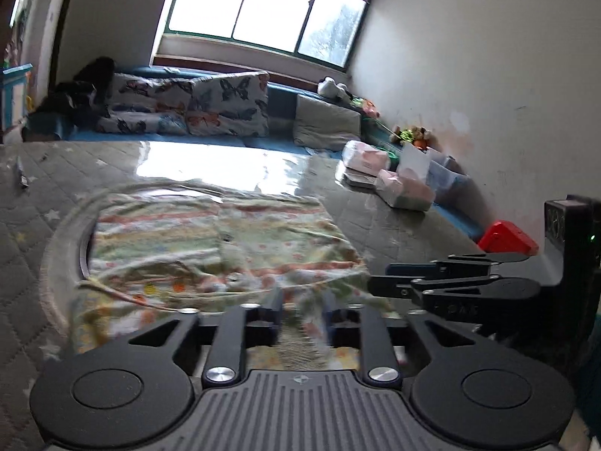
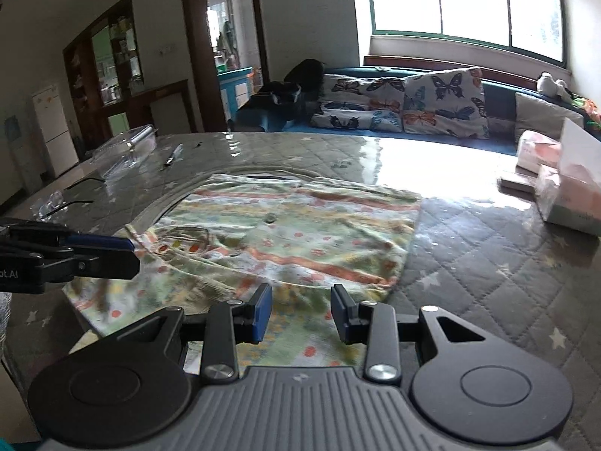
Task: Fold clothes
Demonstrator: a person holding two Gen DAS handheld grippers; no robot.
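Observation:
A pale green garment (image 1: 225, 240) with orange stripes and dots lies mostly flat on the grey quilted table; in the right wrist view the garment (image 2: 300, 233) has its near edge bunched up. My left gripper (image 1: 302, 312) hovers over the near hem, blurred, its fingers apart with loose cloth showing in the gap. From the right wrist view the left gripper (image 2: 129, 253) reaches in at the garment's left corner. My right gripper (image 2: 302, 312) stands open just above the near edge, nothing pinched; in the left wrist view the right gripper (image 1: 375, 282) comes in from the right.
Wrapped tissue packs (image 1: 405, 189) and a red box (image 1: 507, 238) lie at the table's right. A clear plastic box (image 2: 127, 146), a pen (image 2: 172, 156) and glasses (image 2: 64, 199) lie at the left. A sofa with butterfly pillows (image 2: 443, 97) stands behind the table.

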